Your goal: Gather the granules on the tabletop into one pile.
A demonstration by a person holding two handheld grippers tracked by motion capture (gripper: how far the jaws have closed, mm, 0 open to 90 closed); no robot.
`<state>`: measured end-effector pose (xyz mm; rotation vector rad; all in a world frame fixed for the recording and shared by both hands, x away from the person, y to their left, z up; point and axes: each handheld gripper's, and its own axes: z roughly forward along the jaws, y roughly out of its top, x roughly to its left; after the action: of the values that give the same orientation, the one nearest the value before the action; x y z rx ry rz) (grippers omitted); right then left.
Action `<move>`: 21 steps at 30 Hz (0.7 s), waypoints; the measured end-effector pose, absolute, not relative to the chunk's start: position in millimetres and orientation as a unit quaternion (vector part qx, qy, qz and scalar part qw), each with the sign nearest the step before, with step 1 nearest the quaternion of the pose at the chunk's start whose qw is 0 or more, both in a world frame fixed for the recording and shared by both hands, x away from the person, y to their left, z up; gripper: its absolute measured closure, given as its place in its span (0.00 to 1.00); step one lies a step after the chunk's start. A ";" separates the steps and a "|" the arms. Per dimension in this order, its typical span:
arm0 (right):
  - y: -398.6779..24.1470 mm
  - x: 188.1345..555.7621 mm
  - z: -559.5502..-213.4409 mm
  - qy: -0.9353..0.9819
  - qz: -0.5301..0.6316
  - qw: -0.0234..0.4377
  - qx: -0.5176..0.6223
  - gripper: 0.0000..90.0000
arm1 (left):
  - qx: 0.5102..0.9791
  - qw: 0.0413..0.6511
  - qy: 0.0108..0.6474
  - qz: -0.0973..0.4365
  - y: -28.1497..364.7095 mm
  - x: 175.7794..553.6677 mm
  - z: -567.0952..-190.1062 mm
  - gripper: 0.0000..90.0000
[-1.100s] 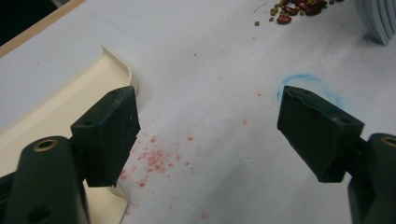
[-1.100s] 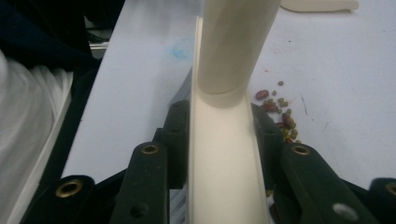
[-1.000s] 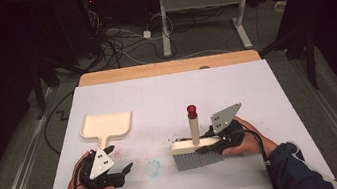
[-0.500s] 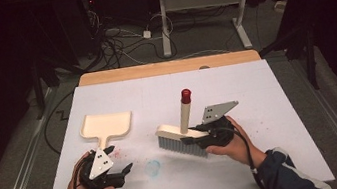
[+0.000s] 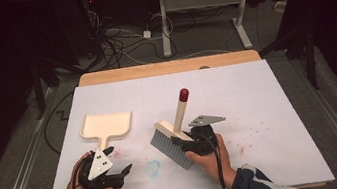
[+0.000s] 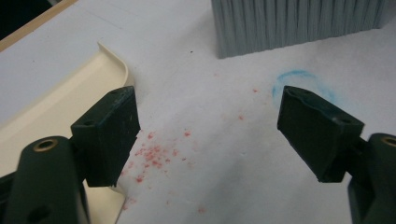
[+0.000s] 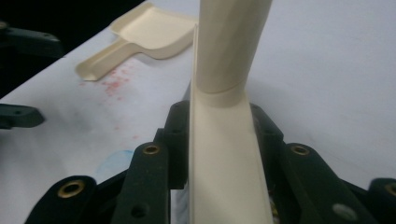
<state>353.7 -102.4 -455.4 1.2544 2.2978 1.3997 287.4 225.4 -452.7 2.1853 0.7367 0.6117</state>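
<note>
My right gripper [image 5: 190,145] is shut on the cream back of a hand brush [image 5: 170,144], and in the right gripper view both jaws press its sides [image 7: 224,154]. The grey bristles point down-left over the white table cover, and the red-tipped handle [image 5: 183,93] rises up and away. To its left, my left gripper [image 5: 118,159] rests low and open with nothing between its jaws. Red crumbs [image 6: 153,156] lie on the cover in the gap between the jaws. A cream dustpan [image 5: 107,125] lies just beyond, with its handle end beside the left jaw [image 6: 60,107].
A faint blue ring [image 5: 152,167] is drawn on the cover between the two grippers. More red specks [image 5: 257,126] are scattered right of the brush. The wooden table edge [image 5: 167,67] runs along the far side; cables and desk legs lie on the floor beyond.
My right gripper has carried the brush leftward and slightly down toward the left gripper, with the bristles now angled to the left. The left gripper and dustpan have stayed put.
</note>
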 end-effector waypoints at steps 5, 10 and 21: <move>-122.8 356.4 -456.7 0.752 0.464 0.076 0.462 0.74 | 0.853 0.366 0.281 0.242 224.8 287.4 -452.3 0.22; -145.3 354.0 -449.0 0.737 0.464 0.082 0.484 0.74 | 0.854 0.366 0.281 0.241 224.9 287.1 -452.3 0.22; -160.9 341.3 -420.6 0.745 0.499 0.093 0.433 0.75 | 0.858 0.361 0.277 0.237 223.4 286.9 -452.9 0.22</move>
<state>341.3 -160.9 -420.6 1.2867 2.2118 1.4804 286.9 223.4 -452.9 2.2115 0.7131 0.6117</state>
